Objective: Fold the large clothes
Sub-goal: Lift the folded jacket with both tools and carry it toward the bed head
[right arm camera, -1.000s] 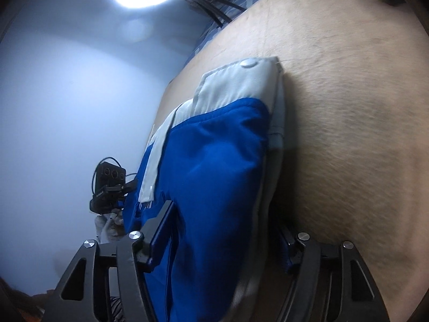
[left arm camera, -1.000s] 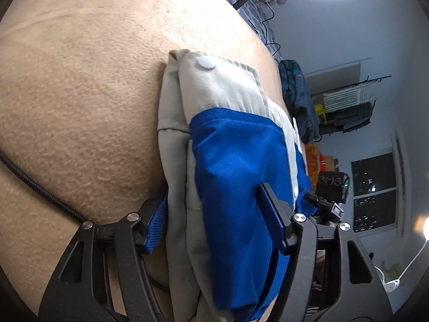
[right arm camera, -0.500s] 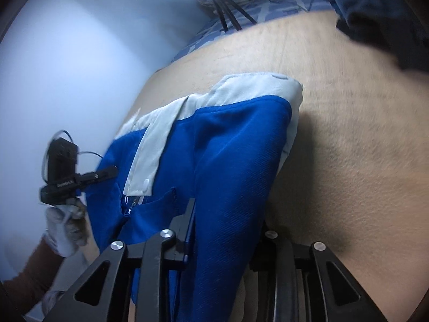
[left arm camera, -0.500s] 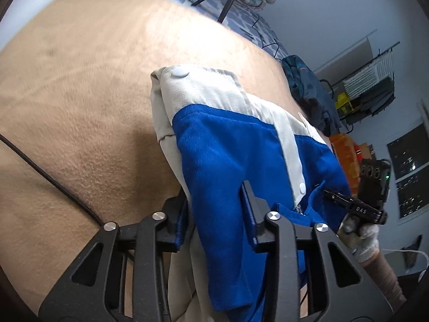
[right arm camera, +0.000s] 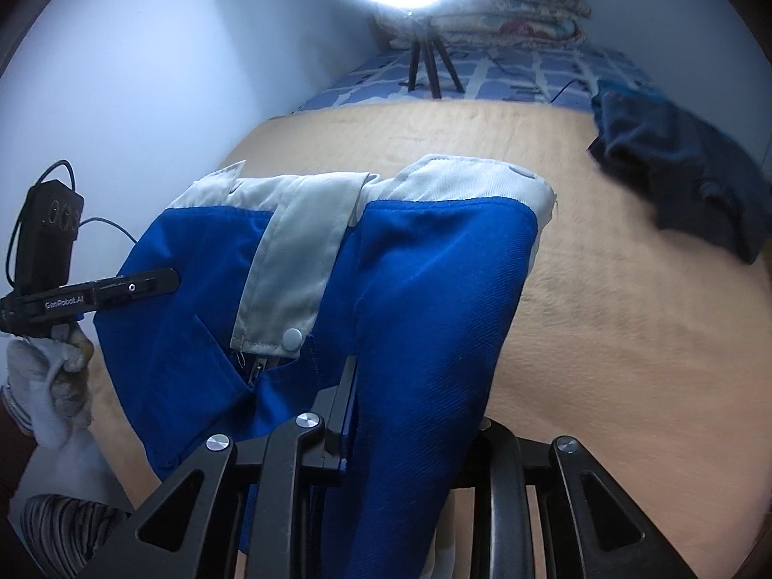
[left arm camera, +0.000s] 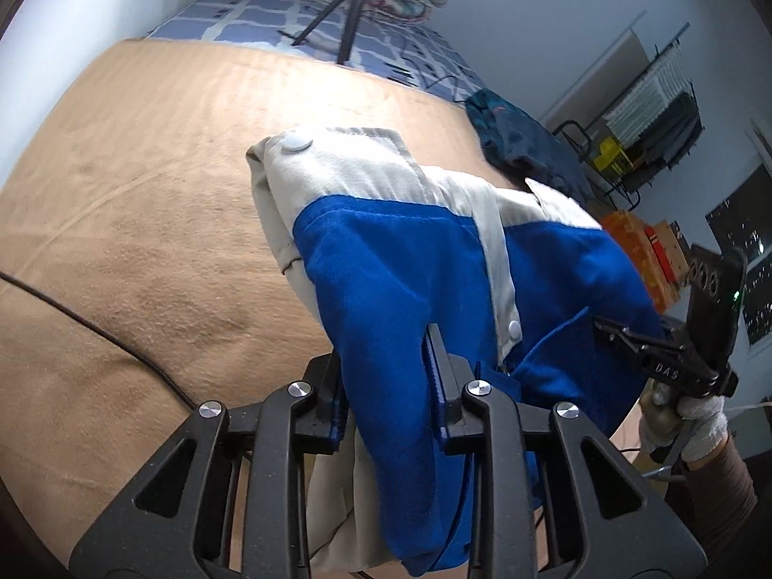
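Note:
A blue jacket with a pale grey collar band and white snap buttons [left arm camera: 395,260] hangs lifted above the tan blanket [left arm camera: 144,183]. My left gripper [left arm camera: 386,376] is shut on its near blue edge. In the right wrist view the same jacket [right arm camera: 434,270] drapes forward from my right gripper [right arm camera: 415,410], which is shut on its blue fabric; the right finger is hidden by the cloth. Each gripper shows in the other's view, the right one [left arm camera: 675,357] at the right and the left one [right arm camera: 96,289] at the left.
A dark blue garment [right arm camera: 675,169] lies bunched on the blanket at the far right. A tripod with a ring light [right arm camera: 424,62] stands on the blue checked sheet behind. A black cable [left arm camera: 96,333] crosses the blanket at left. Shelving [left arm camera: 651,111] stands by the wall.
Both grippers closed on the jacket's edge and have lifted it off the blanket. The views have tilted up, so more of the bed and the room shows.

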Motion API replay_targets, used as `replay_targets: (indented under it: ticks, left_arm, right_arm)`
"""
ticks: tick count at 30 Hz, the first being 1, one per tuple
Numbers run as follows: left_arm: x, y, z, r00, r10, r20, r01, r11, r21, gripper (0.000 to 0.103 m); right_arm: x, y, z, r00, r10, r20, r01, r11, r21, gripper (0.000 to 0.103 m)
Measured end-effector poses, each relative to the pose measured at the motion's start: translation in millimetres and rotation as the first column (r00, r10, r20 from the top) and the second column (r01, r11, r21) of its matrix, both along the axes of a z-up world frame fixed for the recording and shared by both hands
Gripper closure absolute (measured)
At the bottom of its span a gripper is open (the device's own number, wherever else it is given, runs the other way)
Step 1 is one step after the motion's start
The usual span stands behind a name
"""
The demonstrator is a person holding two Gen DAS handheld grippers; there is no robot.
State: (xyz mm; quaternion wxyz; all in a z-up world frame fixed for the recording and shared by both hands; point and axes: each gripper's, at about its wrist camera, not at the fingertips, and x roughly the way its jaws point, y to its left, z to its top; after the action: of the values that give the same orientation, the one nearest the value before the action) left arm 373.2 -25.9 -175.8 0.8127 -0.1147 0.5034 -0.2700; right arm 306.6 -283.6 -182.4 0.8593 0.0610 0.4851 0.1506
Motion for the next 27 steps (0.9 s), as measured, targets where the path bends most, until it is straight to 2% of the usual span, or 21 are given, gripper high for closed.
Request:
replay_targets:
  ticks: [5,12,18,27]
  left_arm:
    - [-7,-21,19,0.999,-0.034,0.018,0.034,0.999,-0.018,0.078]
    - [-3,-66,45,0.992,-0.113,0.064,0.114,0.993,-0.018,0.078]
    - [21,-109,56,0.984,-0.164,0.073,0.167,0.985,-0.040,0.079]
    - [69,-178,67,0.961,-0.235,0.146,0.247,0.966,-0.073,0.079]
  right_arm:
    - [-11,-13,23,0.999,-0.025,0.031,0.025,1.000,-0.014,0.079]
    - [-23,-56,47,0.995,-0.069,0.066,0.069,0.998,0.007,0.079]
    - [-18,-103,60,0.989,-0.115,0.095,0.111,0.993,0.049,0.079]
    - [13,-166,65,0.973,-0.184,0.141,0.175,0.982,0.076,0.079]
